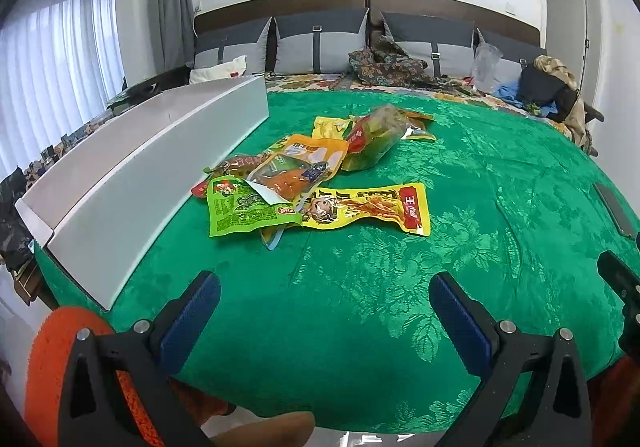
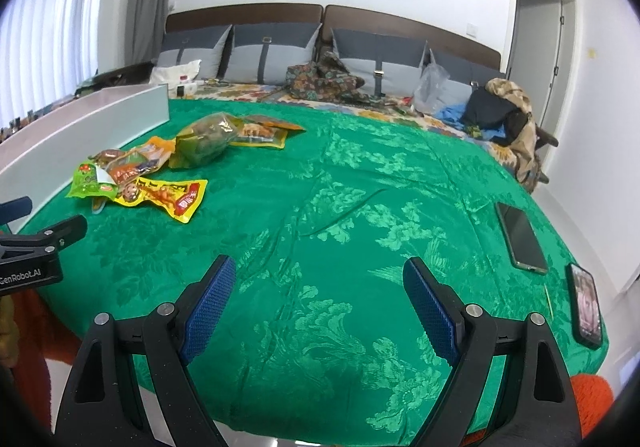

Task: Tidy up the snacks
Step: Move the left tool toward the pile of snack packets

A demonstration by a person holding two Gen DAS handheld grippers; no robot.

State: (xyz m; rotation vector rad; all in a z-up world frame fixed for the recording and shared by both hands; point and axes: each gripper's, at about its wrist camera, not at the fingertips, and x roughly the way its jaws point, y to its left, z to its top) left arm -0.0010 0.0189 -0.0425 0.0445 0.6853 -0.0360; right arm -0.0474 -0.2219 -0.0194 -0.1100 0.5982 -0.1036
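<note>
– From where is the scene viewed?
– From low at the near edge of the green cloth (image 1: 360, 247), toward the far headboard (image 1: 280, 5).
– What is shared?
– The snack packets (image 1: 304, 175), seen nearer from the left, and the white tray (image 2: 80, 119).

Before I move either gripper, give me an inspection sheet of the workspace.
Surface: green floral cloth, wrinkled near the middle.
Job's things: snack packets piled loosely and overlapping; long white tray beside them; its inside is hidden.
Clutter: two phones flat at the cloth's right edge, a thin stick between them.
Grippers: left gripper and right gripper both open, holding nothing, short of the packets.
Cables: nothing seen.
Surroundings: cushions, clothes and a plastic bag along the headboard.
</note>
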